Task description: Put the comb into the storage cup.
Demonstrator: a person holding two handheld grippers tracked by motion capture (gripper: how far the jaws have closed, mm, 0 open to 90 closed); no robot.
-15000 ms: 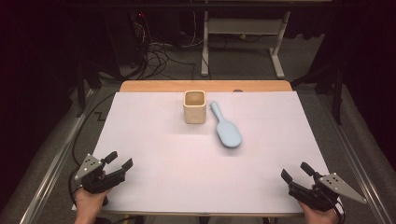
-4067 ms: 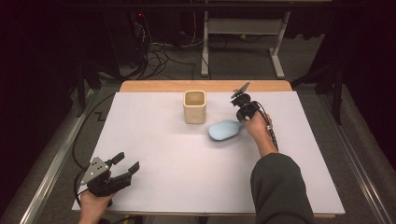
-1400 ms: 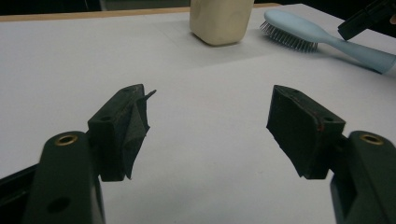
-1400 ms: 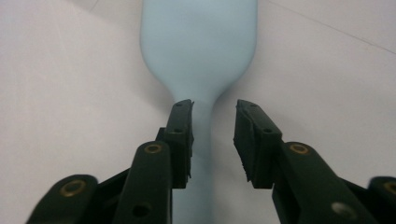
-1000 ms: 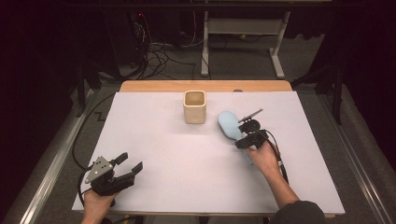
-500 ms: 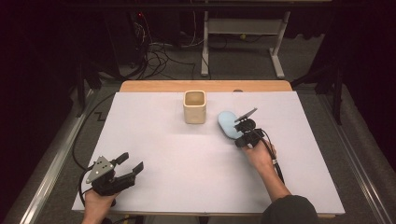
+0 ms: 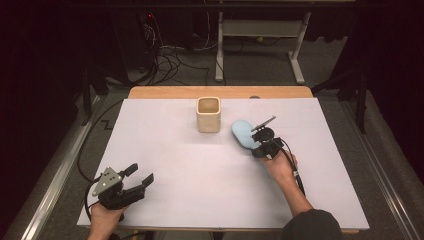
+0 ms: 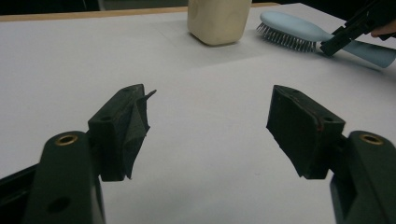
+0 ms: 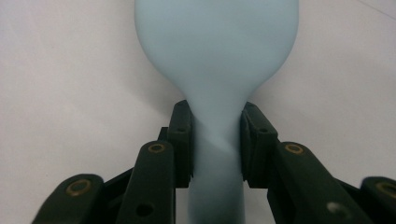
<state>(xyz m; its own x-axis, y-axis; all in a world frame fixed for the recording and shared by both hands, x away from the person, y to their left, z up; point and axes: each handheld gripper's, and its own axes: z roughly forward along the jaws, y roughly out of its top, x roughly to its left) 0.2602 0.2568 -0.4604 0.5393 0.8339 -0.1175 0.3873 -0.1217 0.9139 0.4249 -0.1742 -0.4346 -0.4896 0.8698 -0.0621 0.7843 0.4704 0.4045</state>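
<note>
Right tool (image 9: 215,140) has just closed, pinching smooth pale-blue oval hairbrush (image 9: 217,56) handle.

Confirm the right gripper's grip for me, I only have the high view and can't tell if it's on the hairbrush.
Observer: Yes. In the right gripper view, the right gripper has both pads on the neck of the light blue hairbrush, just below the head. Its jaws have just been closing, with the handle between them.
Operator: Bristles up or down?
Observer: Down. The left gripper view shows the bristles facing the white table sheet.
Operator: Left gripper holding anything?
Observer: No. The left gripper is open, with bare sheet between its pads.
</note>
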